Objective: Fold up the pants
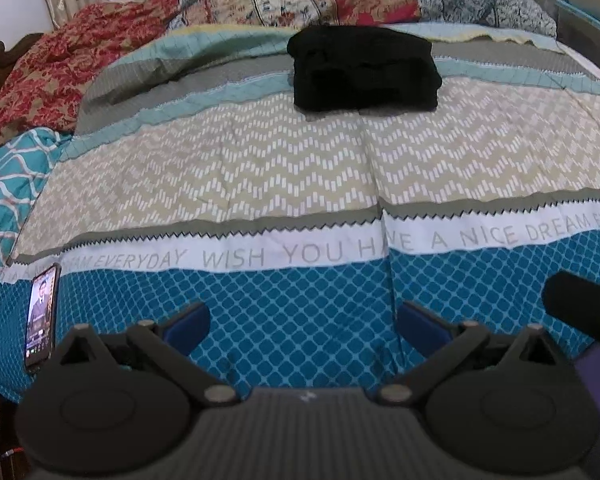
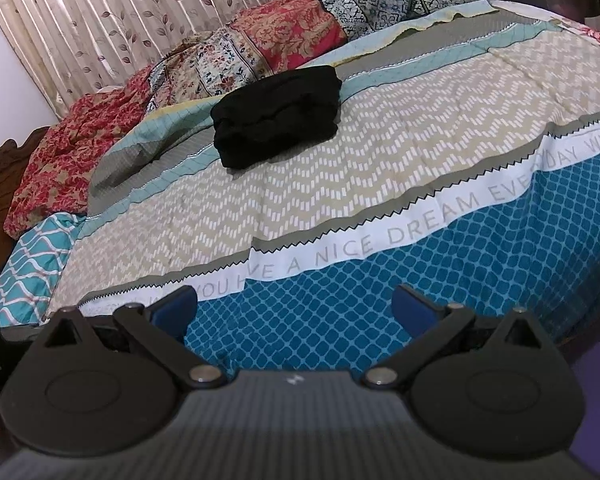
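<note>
One pair of black pants (image 1: 364, 70) lies folded in a thick bundle far up the bed cover (image 1: 260, 168), its long side running left to right. Two grippers, left gripper (image 1: 302, 326) and right gripper (image 2: 296, 312), hang near the bed's edge, both spread wide and holding nothing. One phone (image 1: 42, 316) lies at the left.

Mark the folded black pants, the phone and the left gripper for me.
Folded black pants (image 1: 364, 70): left wrist view, middle of the top layer.
Phone (image 1: 42, 314): left wrist view, middle of its lit screen.
Left gripper (image 1: 302, 326): left wrist view, midway between the two blue fingertips, open.
</note>
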Demonstrator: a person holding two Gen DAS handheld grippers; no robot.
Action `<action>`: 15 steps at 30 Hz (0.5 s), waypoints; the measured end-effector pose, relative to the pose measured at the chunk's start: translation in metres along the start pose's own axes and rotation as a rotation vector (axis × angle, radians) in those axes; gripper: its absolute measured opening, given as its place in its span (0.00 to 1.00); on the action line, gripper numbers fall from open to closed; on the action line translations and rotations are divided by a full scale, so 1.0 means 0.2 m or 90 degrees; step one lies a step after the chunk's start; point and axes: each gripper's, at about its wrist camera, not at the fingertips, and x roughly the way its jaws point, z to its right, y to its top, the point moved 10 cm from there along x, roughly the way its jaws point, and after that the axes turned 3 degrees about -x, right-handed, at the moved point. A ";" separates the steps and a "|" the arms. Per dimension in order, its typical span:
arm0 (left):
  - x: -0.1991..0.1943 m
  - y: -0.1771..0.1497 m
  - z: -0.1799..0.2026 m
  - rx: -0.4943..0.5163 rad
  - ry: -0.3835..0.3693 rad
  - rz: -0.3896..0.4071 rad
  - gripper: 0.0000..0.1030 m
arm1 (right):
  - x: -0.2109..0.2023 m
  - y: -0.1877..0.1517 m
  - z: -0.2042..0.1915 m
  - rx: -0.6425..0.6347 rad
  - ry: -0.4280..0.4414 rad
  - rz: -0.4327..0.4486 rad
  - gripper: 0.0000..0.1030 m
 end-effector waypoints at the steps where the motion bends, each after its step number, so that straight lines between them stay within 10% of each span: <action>1: 0.01 0.00 0.00 -0.002 -0.002 -0.004 1.00 | 0.00 0.00 0.00 0.001 0.000 -0.002 1.00; 15: 0.03 -0.02 0.00 -0.025 -0.040 -0.023 1.00 | 0.02 -0.02 0.01 0.010 0.002 -0.017 1.00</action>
